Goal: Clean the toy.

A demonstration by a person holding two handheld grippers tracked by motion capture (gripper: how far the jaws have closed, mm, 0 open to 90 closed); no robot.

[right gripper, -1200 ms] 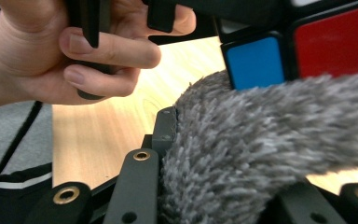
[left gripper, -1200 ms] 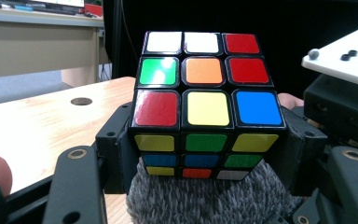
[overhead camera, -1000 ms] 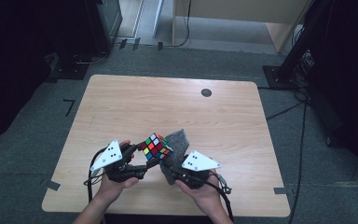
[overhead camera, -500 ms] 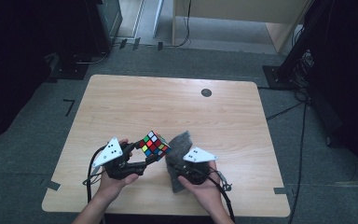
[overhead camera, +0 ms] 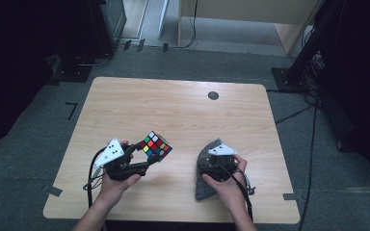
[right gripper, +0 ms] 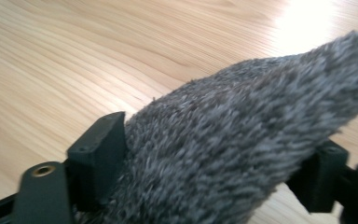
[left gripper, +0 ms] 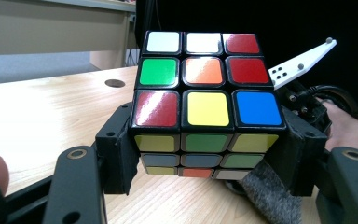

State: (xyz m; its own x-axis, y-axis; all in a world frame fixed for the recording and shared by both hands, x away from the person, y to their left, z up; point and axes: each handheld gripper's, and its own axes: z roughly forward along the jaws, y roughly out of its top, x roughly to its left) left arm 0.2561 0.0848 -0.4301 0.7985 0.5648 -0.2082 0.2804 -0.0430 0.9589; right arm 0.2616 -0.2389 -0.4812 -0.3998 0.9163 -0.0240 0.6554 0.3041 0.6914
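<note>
A scrambled Rubik's cube point(overhead camera: 155, 144) point(left gripper: 205, 93) is held just above the wooden table point(overhead camera: 173, 106), with my left gripper point(overhead camera: 147, 155) point(left gripper: 209, 158) shut on its two sides. To its right, my right gripper point(overhead camera: 211, 161) point(right gripper: 214, 163) sits low over the table with a grey fuzzy cloth point(overhead camera: 203, 190) point(right gripper: 242, 130) lying between and over its jaws. Those jaws have just been opening and now stand wide apart, so the cloth is loose between them. The cloth hides the right jaw's pad.
A small dark round spot point(overhead camera: 213, 95) marks the far side of the table. The left gripper view shows the right gripper's white plate point(left gripper: 303, 63) and the hand point(left gripper: 349, 126) beyond the cube. Dark equipment and cables stand on the floor around the table.
My right gripper has moved right and down, away from the cube, taking the grey cloth with it, and its jaws have spread. The left gripper and the cube have stayed put.
</note>
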